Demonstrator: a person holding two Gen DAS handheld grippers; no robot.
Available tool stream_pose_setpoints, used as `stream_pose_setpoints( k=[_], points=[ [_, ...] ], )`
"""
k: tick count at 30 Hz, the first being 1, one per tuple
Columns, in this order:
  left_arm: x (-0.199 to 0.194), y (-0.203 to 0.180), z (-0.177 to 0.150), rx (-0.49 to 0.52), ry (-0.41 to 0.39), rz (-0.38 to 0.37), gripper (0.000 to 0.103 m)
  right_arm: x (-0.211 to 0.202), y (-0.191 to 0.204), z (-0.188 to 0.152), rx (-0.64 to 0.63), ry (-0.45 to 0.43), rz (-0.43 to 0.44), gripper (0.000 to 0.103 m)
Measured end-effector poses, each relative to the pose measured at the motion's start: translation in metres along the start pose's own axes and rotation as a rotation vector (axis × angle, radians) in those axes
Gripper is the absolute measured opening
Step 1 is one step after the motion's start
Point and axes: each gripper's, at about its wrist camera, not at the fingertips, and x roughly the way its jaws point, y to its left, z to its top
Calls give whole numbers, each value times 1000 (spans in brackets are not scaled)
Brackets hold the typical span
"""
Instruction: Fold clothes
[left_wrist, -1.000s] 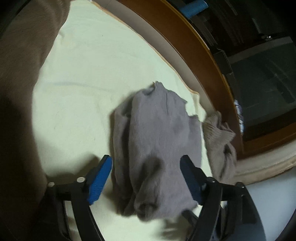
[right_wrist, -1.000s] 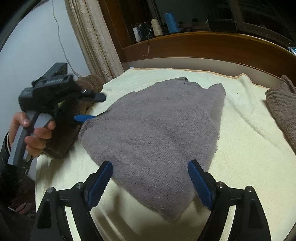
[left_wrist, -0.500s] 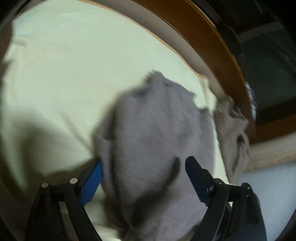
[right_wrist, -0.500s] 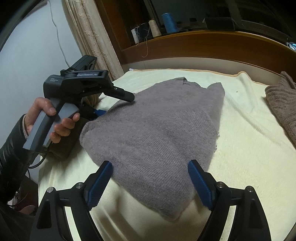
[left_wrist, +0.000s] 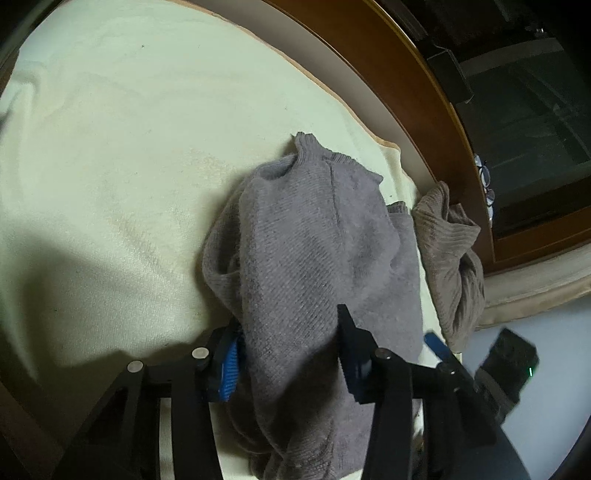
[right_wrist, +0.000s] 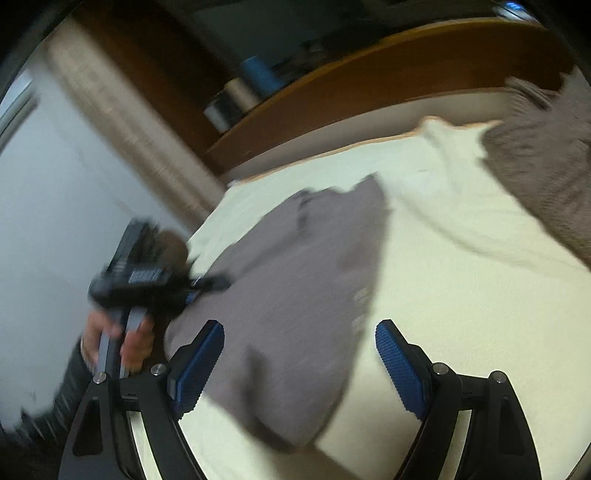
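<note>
A grey knit sweater (left_wrist: 317, 251) lies bunched on the cream blanket (left_wrist: 110, 166). My left gripper (left_wrist: 290, 358) is shut on a thick fold at its near edge, and the cloth bulges up between the blue pads. The right wrist view is blurred. It shows the sweater (right_wrist: 295, 295) spread flat, with the left gripper (right_wrist: 207, 286) at its left edge in a person's hand (right_wrist: 136, 339). My right gripper (right_wrist: 299, 369) is open over the sweater's near corner with its pads wide apart. The right gripper (left_wrist: 436, 343) also shows low on the right of the left wrist view.
A brown knit garment (left_wrist: 450, 258) lies crumpled at the blanket's far edge, seen as the brown garment (right_wrist: 546, 173) on the right. A curved wooden headboard (left_wrist: 406, 92) borders the bed. Thread spools (right_wrist: 258, 74) stand on its shelf, beside a curtain (right_wrist: 122, 122).
My left gripper's fingers have narrowed onto the sweater's edge and gathered the cloth. The right gripper has swung and tilted, which blurs its view. It is still open.
</note>
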Motion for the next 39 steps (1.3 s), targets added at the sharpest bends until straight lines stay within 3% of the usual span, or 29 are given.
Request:
stream_pose_setpoints(
  k=[7, 12, 16, 20, 22, 24, 25, 29, 39],
  points=[
    [2, 6, 2, -36, -3, -96, 50, 43, -18, 17, 124, 86, 29, 86],
    [3, 10, 4, -61, -5, -164, 80, 64, 7, 10, 48, 113, 26, 86],
    [6, 3, 3, -30, -12, -159, 83, 69, 16, 6, 52, 111, 109, 77],
    [9, -8, -3, 32, -17, -100, 83, 75, 9, 5, 47, 113, 83, 73],
    [9, -14, -6, 64, -17, -41, 75, 77, 6, 5, 62, 110, 81, 66],
    [10, -17, -7, 68, -16, 27, 51, 80, 8, 4, 42, 104, 49, 54],
    [10, -16, -8, 61, -16, 40, 49, 82, 10, 3, 35, 101, 48, 46],
    [5, -15, -11, 27, -32, 25, 32, 83, 20, 3, 9, 70, 40, 36],
    [-22, -29, -17, 10, -91, -82, 25, 59, 56, 12, -58, -18, 53, 30]
  ],
)
